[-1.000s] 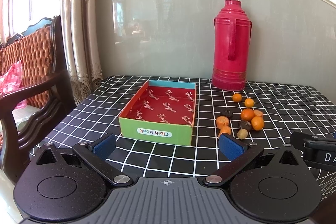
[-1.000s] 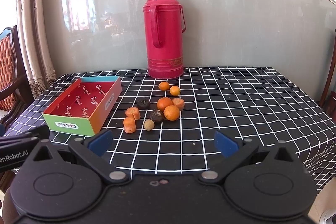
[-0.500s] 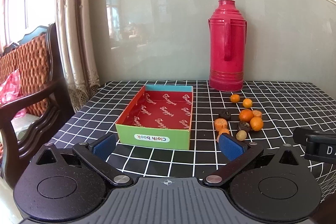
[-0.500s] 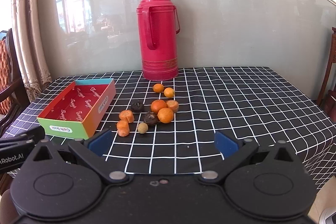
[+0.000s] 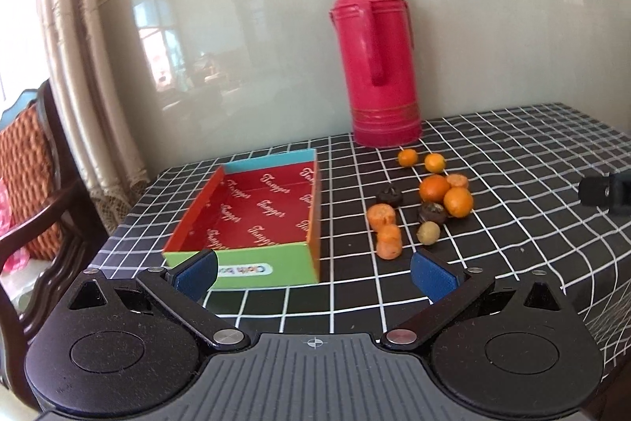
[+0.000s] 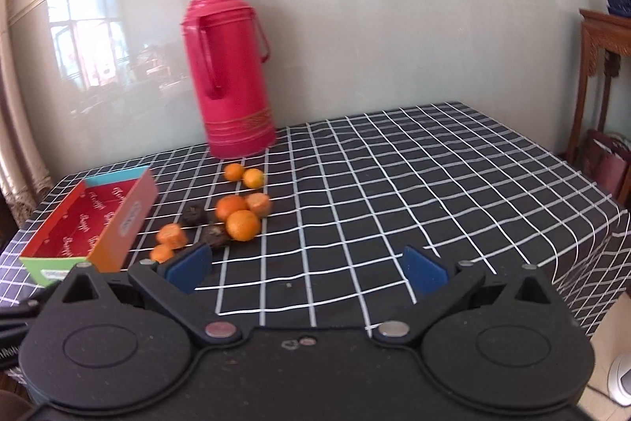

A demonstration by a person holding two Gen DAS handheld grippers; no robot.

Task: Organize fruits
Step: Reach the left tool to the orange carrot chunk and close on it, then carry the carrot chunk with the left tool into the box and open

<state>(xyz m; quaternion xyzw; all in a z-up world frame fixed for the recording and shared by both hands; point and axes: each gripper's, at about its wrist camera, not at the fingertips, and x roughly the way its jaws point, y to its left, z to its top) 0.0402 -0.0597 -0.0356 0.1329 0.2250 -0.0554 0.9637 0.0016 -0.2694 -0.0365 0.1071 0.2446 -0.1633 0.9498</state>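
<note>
Several small fruits lie in a loose cluster on the black checked tablecloth: oranges (image 5: 434,187) (image 6: 242,225), dark brown fruits (image 5: 389,195) (image 6: 195,214), a greenish one (image 5: 428,232) and orange pieces (image 5: 388,241) (image 6: 171,235). An open box with a red inside (image 5: 252,212) (image 6: 88,223) stands left of them and holds nothing. My left gripper (image 5: 313,273) is open and empty, just short of the box's green front. My right gripper (image 6: 305,269) is open and empty, its left pad (image 6: 189,265) close to the fruits.
A tall red thermos (image 5: 376,66) (image 6: 230,70) stands behind the fruits by the wall. A wooden chair (image 5: 35,184) is left of the table. A wooden stand (image 6: 603,73) is at the right. The table edge drops off at right (image 6: 607,223).
Both grippers have swung and tilted. The left view has moved closer to the box and rightward. The right view has shifted right, so the fruits now sit at its left pad.
</note>
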